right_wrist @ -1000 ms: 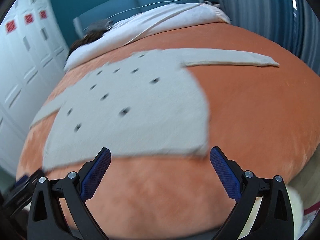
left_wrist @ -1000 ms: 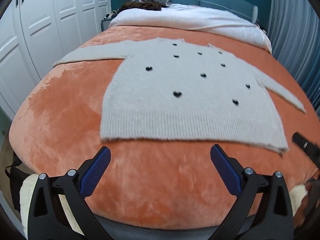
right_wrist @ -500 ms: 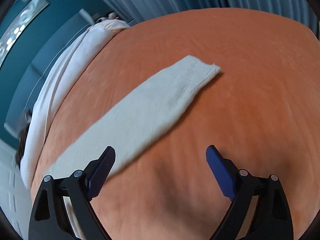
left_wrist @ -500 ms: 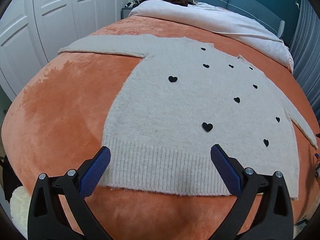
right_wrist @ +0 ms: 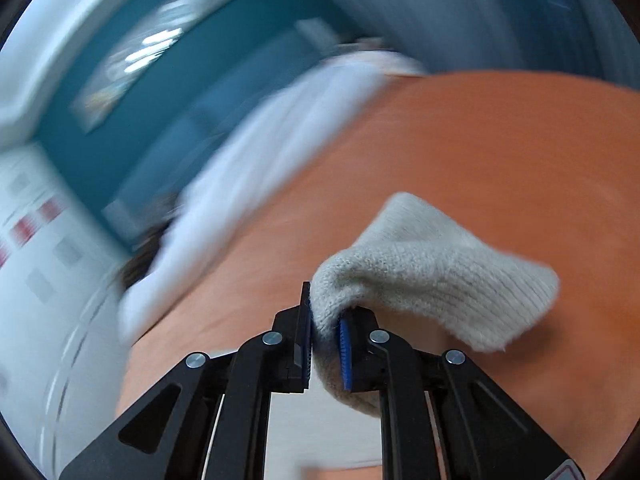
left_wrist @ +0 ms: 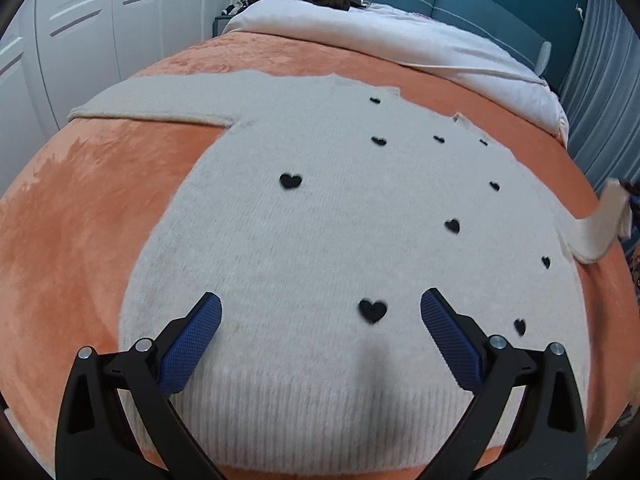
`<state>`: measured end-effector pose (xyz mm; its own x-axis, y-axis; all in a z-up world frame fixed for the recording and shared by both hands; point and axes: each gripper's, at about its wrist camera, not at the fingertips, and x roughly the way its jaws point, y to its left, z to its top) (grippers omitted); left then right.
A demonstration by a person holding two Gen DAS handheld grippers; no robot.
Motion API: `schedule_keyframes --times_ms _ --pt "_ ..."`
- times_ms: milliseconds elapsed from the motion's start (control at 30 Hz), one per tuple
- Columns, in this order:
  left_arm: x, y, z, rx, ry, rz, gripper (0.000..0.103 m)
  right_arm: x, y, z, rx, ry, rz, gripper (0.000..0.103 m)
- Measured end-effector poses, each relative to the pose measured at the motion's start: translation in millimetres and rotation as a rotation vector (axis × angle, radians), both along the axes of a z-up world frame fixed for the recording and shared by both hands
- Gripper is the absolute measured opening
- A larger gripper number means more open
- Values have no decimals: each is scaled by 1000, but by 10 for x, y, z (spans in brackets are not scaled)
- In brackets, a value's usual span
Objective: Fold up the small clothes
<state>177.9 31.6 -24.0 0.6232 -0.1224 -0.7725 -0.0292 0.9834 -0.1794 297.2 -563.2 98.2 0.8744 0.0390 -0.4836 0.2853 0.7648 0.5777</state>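
Orange blanket (left_wrist: 80, 220) carries the cream sweater (left_wrist: 320, 240) spread flat; left gripper (left_wrist: 320, 320) gapes above its hem, right gripper (right_wrist: 325, 340) closing, pinching the sleeve cuff (right_wrist: 432, 272) at the bed's right edge

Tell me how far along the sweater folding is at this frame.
Done: the sweater lies flat on the orange blanket. In hand: the right claw is closing on the sleeve cuff, lifted off the bed. The left claw hovers open above the hem. Left: every fold.
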Motion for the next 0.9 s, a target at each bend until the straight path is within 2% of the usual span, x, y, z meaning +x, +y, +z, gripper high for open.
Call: schedule_keyframes --times_ms 67,100,133,200,267,333,400,500,600,733,800,867,900 --pt "161 -24 87 -33 -23 -3 98 282 776 213 -23 -66 233 17" --pt "277 -27 134 -73 -27 -10 98 391 1116 208 -21 -66 321 20" --pt "375 -28 165 -110 -27 -17 98 487 1457 149 -20 -56 404 29" --pt "579 -20 211 -185 -25 -15 98 597 1978 -65 -59 -17 496 34" --pt "831 -15 211 -255 -17 -15 98 599 2250 -392 -62 55 530 35" --pt "1072 -21 163 -300 -7 -15 98 524 2202 -706 -7 124 494 36" --pt "1344 -53 81 -341 18 -10 98 351 2026 -875 41 158 435 37" --pt "1737 -147 -48 -389 40 -5 98 25 1812 -1024 52 189 350 44" --pt "2187 -270 -200 -428 72 28 98 -87 1522 -1101 98 193 265 47" --pt "2718 -308 -462 -460 142 134 97 -154 1329 -1249 168 181 196 48" --pt "2848 -315 -461 -456 116 176 97 -164 1340 -1315 183 175 188 48" --pt "2940 -362 -429 -435 102 168 79 -95 1333 -1314 186 176 187 49" --pt "3011 -390 -423 -429 108 144 50 -47 1332 -1319 195 179 186 50"
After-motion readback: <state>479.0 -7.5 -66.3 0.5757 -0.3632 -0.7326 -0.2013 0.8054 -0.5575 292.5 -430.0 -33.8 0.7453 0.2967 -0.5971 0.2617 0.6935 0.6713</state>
